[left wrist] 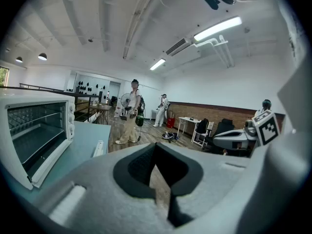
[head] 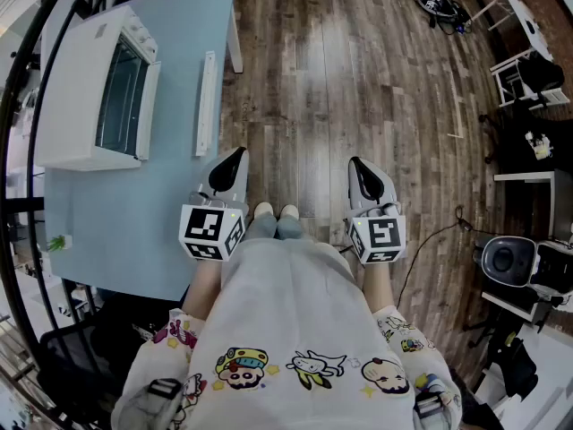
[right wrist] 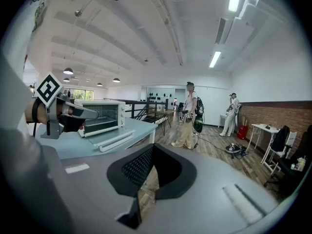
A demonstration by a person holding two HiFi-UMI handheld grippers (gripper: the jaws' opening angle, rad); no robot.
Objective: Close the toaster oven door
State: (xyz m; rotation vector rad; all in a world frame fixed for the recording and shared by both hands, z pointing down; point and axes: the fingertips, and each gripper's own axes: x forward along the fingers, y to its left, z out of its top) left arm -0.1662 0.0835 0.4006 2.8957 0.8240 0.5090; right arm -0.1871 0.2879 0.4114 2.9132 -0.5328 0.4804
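The white toaster oven [head: 81, 88] stands on the light blue table [head: 116, 240] at the left. Its door lies folded down flat, with the white handle bar [head: 207, 101] toward the floor side. The oven [left wrist: 34, 130] and handle [left wrist: 99, 148] also show at the left of the left gripper view. In the right gripper view the oven [right wrist: 100, 115] and its lowered door [right wrist: 109, 139] are at mid-left. My left gripper [head: 235, 161] is shut and empty just off the table's edge. My right gripper [head: 358, 168] is shut and empty over the wood floor. Both are held by the person's knees.
A small green object [head: 58, 242] lies near the table's front left. Chairs, tables and equipment [head: 524, 267] crowd the right side, with cables [head: 443, 7] on the floor. Two people [right wrist: 189, 115] stand far back in the room.
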